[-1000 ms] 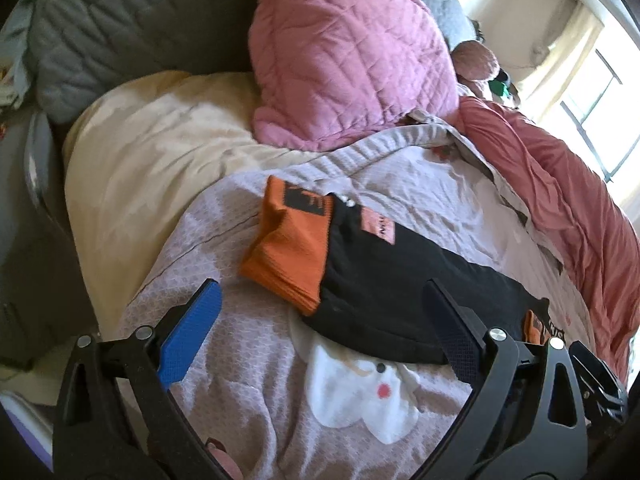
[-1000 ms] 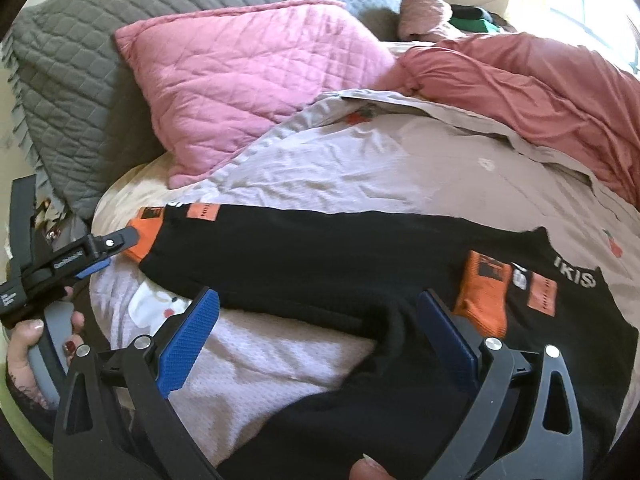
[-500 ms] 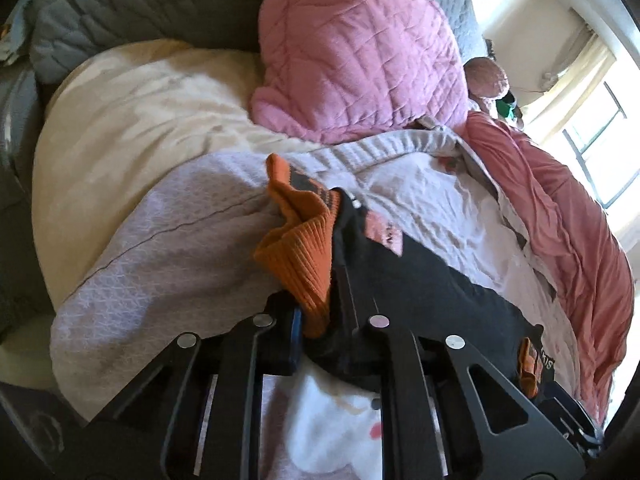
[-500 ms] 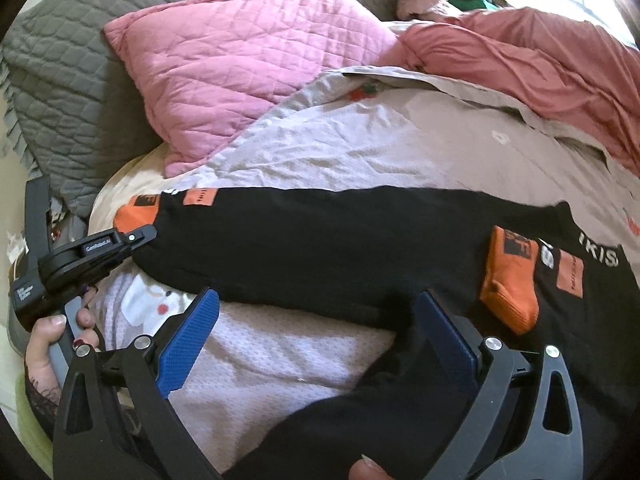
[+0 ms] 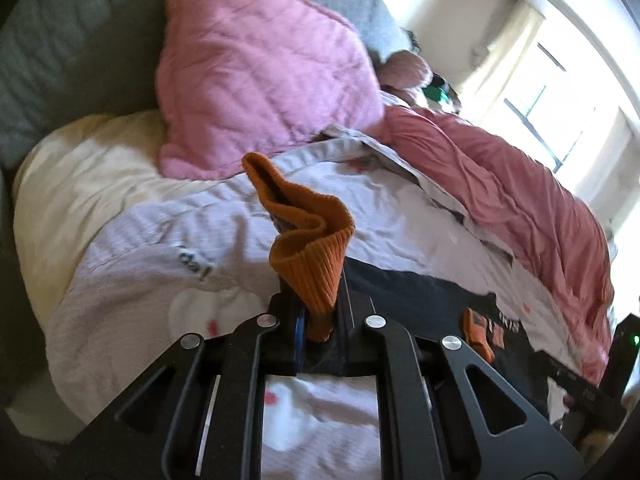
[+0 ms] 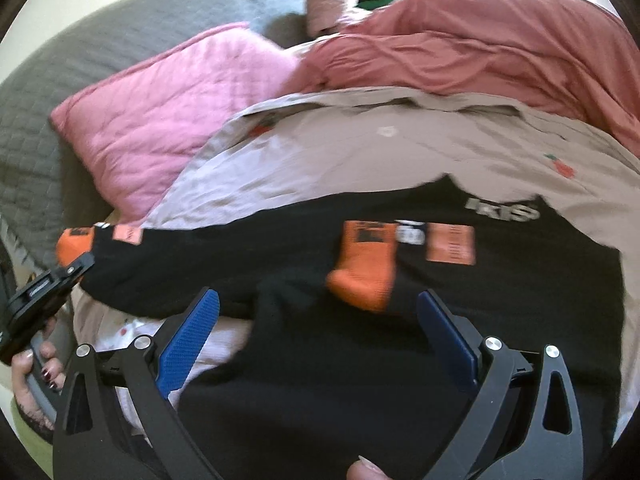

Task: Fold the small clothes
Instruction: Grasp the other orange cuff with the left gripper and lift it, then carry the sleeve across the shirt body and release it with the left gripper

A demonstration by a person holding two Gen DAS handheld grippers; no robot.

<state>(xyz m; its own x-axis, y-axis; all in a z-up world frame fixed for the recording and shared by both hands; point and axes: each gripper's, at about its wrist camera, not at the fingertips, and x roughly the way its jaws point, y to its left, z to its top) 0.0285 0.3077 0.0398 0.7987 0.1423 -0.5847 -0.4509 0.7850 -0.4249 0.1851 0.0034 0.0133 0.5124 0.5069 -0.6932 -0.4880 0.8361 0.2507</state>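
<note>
The left claw pinches the orange cuff; its black sleeve runs rightward toward the spread right claw.

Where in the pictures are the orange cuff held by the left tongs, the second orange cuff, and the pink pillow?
held orange cuff (image 5: 316, 252), left wrist view, on its ribbed fold above the shut tongs.
second orange cuff (image 6: 362, 276), right wrist view, on its middle, lying on the black garment.
pink pillow (image 6: 160, 120), right wrist view, on its quilted face.

Orange ribbed-knit cuff, matt, centre frame. Pink quilted cloth pillow upper left. Black matt plastic gripper arms with blue textured pads, lower frame.
</note>
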